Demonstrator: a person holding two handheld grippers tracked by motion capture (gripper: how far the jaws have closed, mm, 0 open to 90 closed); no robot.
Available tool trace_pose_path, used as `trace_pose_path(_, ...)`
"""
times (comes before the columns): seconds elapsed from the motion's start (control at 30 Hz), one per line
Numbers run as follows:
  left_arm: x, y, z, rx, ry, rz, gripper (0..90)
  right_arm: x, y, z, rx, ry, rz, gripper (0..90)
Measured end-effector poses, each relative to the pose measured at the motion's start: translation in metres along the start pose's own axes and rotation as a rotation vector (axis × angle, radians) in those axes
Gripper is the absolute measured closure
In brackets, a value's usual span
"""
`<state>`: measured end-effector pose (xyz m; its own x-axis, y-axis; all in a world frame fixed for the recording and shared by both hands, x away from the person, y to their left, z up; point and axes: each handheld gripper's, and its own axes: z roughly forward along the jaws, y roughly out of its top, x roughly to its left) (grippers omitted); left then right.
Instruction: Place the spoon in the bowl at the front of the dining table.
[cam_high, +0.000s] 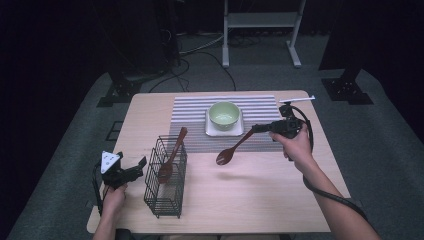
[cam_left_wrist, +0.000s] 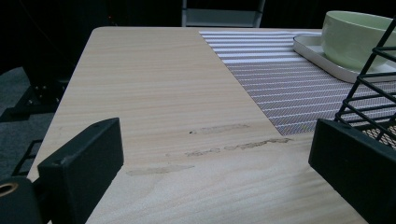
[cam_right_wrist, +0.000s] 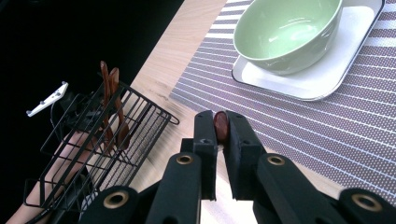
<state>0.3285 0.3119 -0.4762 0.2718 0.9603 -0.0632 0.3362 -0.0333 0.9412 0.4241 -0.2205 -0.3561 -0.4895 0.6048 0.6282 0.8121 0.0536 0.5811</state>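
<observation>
Spoon (cam_high: 231, 151) pinched in right tool (cam_high: 256, 128) above pale wooden surface (cam_high: 260, 195) near bowl (cam_high: 224, 114); left tool (cam_high: 140, 165) spread; dark room.

No legible text, label, brand, number or sign appears on any surface in the three views.

Bowl (cam_high: 223, 114) on tray (cam_high: 210, 131) on mat (cam_high: 260, 107); wire basket (cam_high: 166, 176) left, spoon (cam_high: 171, 156) inside.
</observation>
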Motion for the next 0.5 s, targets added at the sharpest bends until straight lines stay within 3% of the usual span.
trace_pose_path(0.5,-0.0003,0.0,0.0002,0.001,0.0,0.004,2.2,-0.0079,0.005,0.0001,-0.027,-0.018,0.02,82.5)
